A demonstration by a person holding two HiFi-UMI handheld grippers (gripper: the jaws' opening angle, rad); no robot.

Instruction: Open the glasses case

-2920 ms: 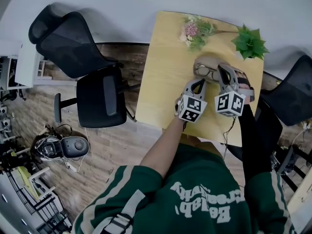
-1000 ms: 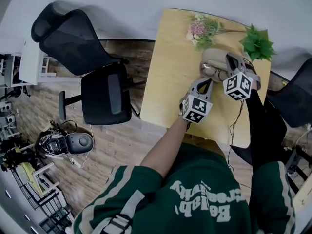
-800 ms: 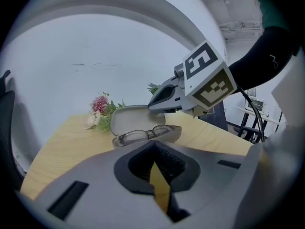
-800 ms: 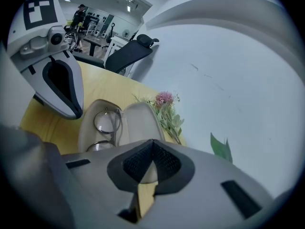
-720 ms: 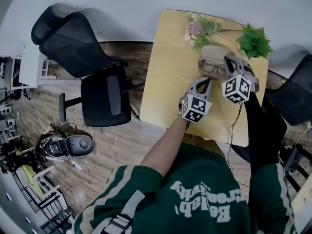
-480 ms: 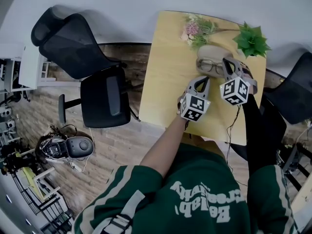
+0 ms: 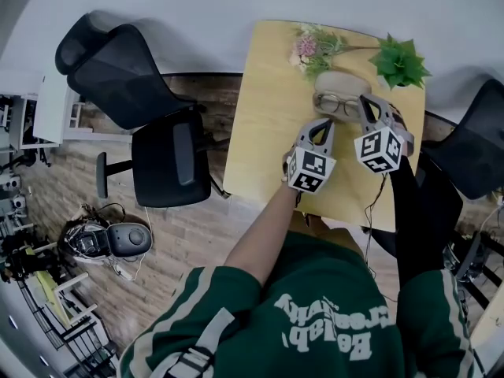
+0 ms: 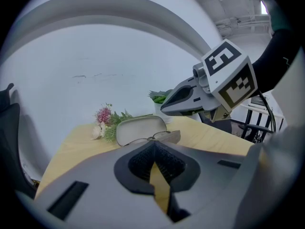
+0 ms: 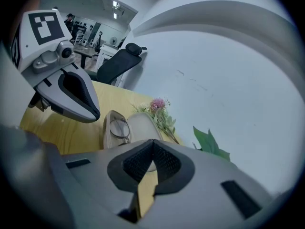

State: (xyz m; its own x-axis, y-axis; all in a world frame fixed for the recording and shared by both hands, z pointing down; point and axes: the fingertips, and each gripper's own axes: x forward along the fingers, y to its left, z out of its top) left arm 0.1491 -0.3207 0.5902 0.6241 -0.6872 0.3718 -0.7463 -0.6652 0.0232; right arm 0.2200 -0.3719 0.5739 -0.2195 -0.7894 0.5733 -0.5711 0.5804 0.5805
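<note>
The beige glasses case lies open at the far side of the wooden table, its lid tipped back, with dark-rimmed glasses resting in it. The left gripper view shows the case and glasses just ahead. My left gripper is shut and empty, a little short of the case. My right gripper is also shut and empty, beside the case's right end, apart from it. In the right gripper view the case lies past the closed jaws.
A bunch of pink flowers and a small green potted plant stand behind the case by the wall. A black office chair is left of the table, another chair to the right.
My right gripper has drawn back from the case towards me and lifted slightly. The left gripper has hardly moved. The case stays open.
</note>
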